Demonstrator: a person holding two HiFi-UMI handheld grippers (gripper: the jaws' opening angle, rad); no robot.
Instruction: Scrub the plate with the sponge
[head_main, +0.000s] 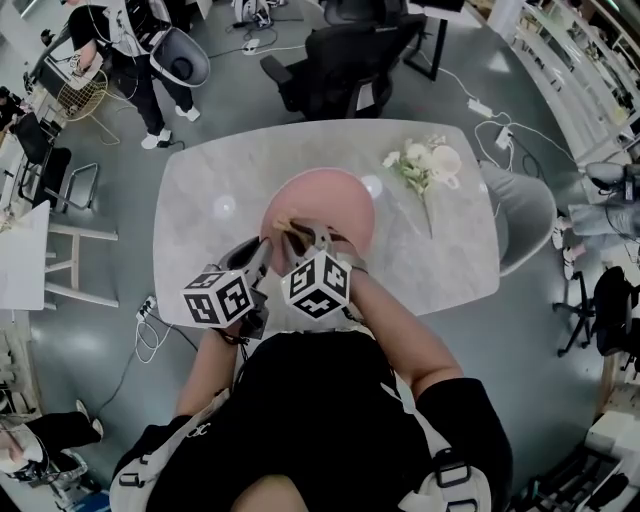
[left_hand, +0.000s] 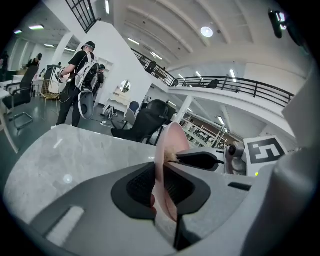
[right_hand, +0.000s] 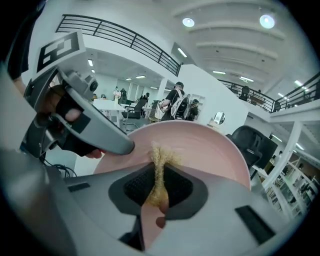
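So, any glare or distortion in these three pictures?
Head view: fisheye bends straight lines; glare spots on the pale marble table. Left gripper view: black corners, the round pink plate slightly soft. Right gripper view: ceiling lights blown out.

One plate (head_main: 325, 203), one sponge (right_hand: 159, 167)

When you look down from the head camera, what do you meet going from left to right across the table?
left gripper → right gripper → white flowers
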